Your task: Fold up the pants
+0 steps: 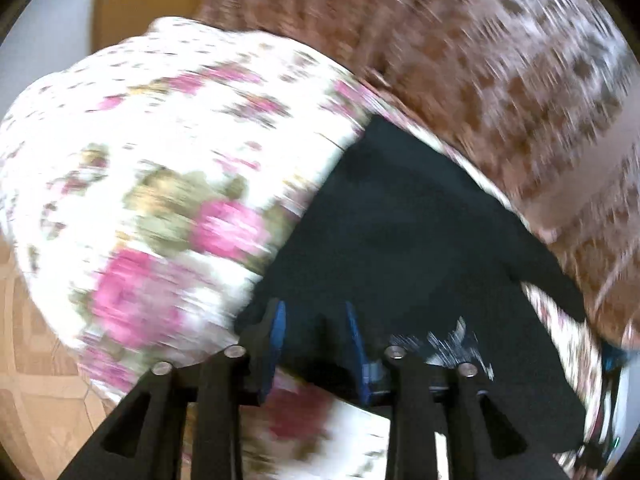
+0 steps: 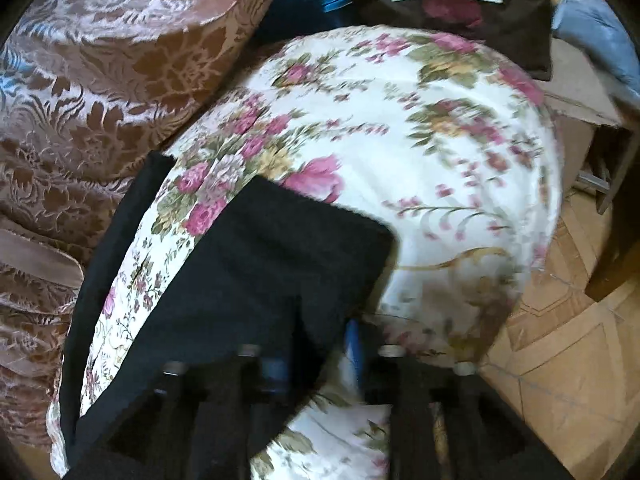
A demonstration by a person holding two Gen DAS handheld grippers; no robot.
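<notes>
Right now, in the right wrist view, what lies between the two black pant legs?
A strip of the floral cloth separates the two legs of the black pants; nothing else lies on that strip. It shows in the right wrist view only.

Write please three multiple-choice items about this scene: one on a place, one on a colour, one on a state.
1. On what do the pants lie?
A. a floral cloth
B. a bare wooden floor
C. a glass table

2. What colour are the pants?
A. red
B. black
C. yellow

3. How do the pants lie, seen from the right wrist?
A. rolled into a ball
B. hung on a hanger
C. spread with the two legs apart

Answers:
1 A: the floral cloth shows all around them.
2 B: the fabric is black in both views.
3 C: a strip of floral cloth shows between the broad leg and the narrower leg.
</notes>
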